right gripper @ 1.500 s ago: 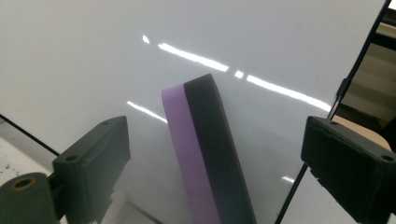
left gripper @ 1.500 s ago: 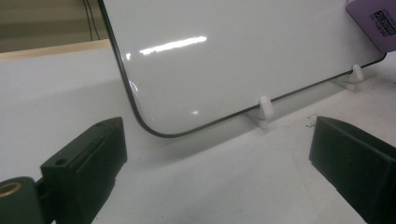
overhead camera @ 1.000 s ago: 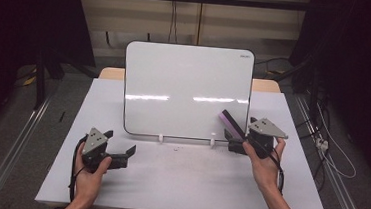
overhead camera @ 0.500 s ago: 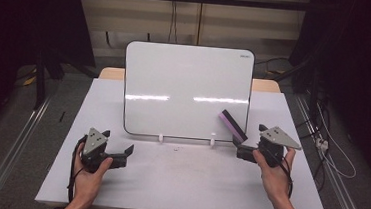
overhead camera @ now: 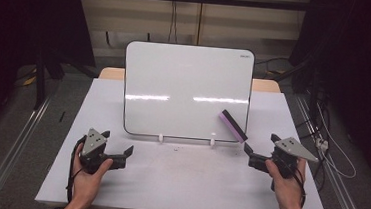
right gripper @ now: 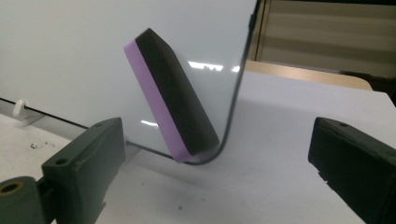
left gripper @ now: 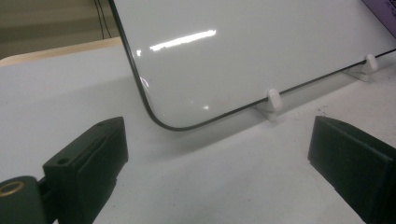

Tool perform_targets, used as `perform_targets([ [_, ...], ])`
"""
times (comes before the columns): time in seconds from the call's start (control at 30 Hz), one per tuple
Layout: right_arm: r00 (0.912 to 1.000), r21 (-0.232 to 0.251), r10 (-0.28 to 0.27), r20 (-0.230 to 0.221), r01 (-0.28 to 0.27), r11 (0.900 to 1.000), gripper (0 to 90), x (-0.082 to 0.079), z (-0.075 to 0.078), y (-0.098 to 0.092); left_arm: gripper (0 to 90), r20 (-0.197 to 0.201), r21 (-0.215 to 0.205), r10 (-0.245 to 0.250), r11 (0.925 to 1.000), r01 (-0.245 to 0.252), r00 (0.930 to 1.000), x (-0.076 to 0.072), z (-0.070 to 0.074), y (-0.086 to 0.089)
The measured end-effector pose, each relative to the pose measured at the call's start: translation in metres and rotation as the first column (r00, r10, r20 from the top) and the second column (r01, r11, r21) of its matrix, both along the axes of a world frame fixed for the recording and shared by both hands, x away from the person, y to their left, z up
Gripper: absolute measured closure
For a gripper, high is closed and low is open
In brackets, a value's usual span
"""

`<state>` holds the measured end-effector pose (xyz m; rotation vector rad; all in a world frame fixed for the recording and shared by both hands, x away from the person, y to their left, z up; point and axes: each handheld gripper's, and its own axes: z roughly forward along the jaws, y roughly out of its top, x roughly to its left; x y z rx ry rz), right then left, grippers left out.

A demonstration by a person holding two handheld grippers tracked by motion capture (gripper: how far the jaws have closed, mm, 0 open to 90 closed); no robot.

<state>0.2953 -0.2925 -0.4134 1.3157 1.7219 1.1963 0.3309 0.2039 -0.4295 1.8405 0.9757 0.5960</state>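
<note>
High view, right tool [overhead camera: 248, 148] withdrawn, eraser [overhead camera: 233, 126] released

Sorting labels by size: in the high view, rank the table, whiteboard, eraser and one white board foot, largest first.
1. Table
2. Whiteboard
3. Eraser
4. Board foot

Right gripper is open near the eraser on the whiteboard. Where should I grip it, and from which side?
Grip the eraser across its long purple and black faces, near mid-length, coming in from the front. It clings tilted to the whiteboard, so probably roll the right gripper to match that tilt.
</note>
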Motion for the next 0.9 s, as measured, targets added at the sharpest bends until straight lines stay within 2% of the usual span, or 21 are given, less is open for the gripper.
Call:
perform_targets([
  [0.07,1.0000,0.008,-0.009,-0.002,0.009,1.000,3.6,-0.004,-0.002,-0.005,4.8,0.001,-0.005,0.007,1.0000,-0.007,1.0000,0.000,0.001,0.002],
  [0.23,0.9990,0.013,-0.036,0.026,0.036,0.999,3.8,-0.013,-0.005,-0.015,4.8,0.000,-0.004,0.012,0.9999,-0.012,0.9999,0.001,0.001,0.003],
  [0.37,0.9988,0.017,-0.049,0.002,0.049,0.999,3.9,-0.018,-0.013,-0.021,4.9,-0.005,-0.001,0.007,1.0000,-0.007,1.0000,0.001,-0.001,0.004],
  [0.47,0.9980,0.024,-0.064,0.005,0.063,0.998,3.9,-0.022,-0.016,-0.024,4.9,-0.010,-0.012,0.017,0.9998,-0.018,0.9998,0.000,-0.001,0.005],
  [0.57,0.9977,0.025,-0.067,0.007,0.067,0.997,3.8,-0.025,-0.017,-0.026,4.9,-0.004,0.012,0.014,0.9998,-0.014,0.9999,-0.002,-0.001,0.004],
  [0.77,0.9978,0.020,-0.066,-0.002,0.066,0.998,3.8,-0.032,-0.023,-0.028,4.9,-0.003,0.001,0.003,1.0000,-0.003,1.0000,-0.005,-0.001,0.004],
  [0.9,0.9962,0.035,-0.087,-0.008,0.087,0.996,3.6,-0.038,-0.030,-0.033,4.9,-0.009,-0.003,0.014,0.9999,-0.015,0.9999,-0.006,-0.001,0.005],
])
